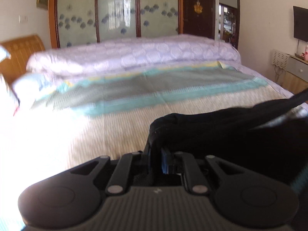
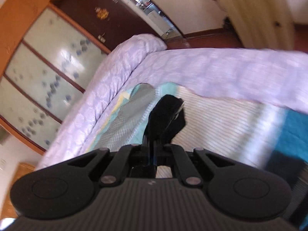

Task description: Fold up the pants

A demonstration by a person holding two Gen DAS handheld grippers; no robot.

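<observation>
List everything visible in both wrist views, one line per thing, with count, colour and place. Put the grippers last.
pants: one, black, pinched in both grippers above the bed
bed mat: one, cream striped, covering the near part of the bed
blanket: one, grey with teal and yellow borders, spread across the middle of the bed
quilt: one, pale lilac, rolled along the far side of the bed
wardrobe: one, wood frame with frosted floral panels, behind the bed
television: one, black, on the right wall
left gripper: one, black, shut on the pants
right gripper: one, black, shut on the pants
</observation>
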